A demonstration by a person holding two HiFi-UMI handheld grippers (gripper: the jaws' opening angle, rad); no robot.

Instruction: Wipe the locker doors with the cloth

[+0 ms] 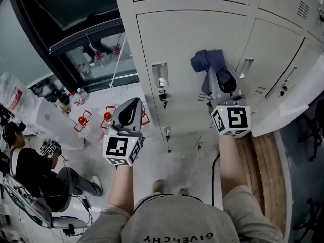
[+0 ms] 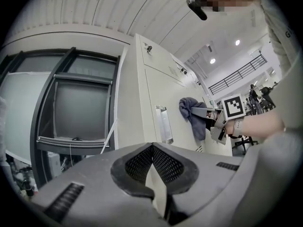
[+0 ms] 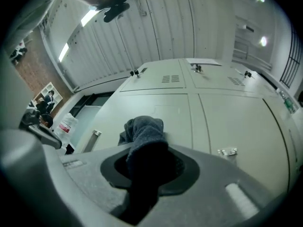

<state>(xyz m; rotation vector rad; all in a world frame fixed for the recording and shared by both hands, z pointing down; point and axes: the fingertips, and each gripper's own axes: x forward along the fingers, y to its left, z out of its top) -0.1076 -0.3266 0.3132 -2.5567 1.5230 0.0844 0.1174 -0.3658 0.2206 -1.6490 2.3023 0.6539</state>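
Head view, right gripper (image 1: 214, 77) clamping cloth (image 1: 205, 61) against locker door (image 1: 174, 42), left gripper (image 1: 133, 101) jaws together.

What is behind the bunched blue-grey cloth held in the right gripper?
The pale grey metal locker door, which the blue-grey cloth in the right gripper rests against. The patch it covers is hidden.

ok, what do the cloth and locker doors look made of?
The cloth: soft blue-grey fabric, probably terry or microfibre; it bunches in folds, fuzzy nap. The locker doors: likely painted sheet metal; smooth pale grey, satin finish, punched vent slots.
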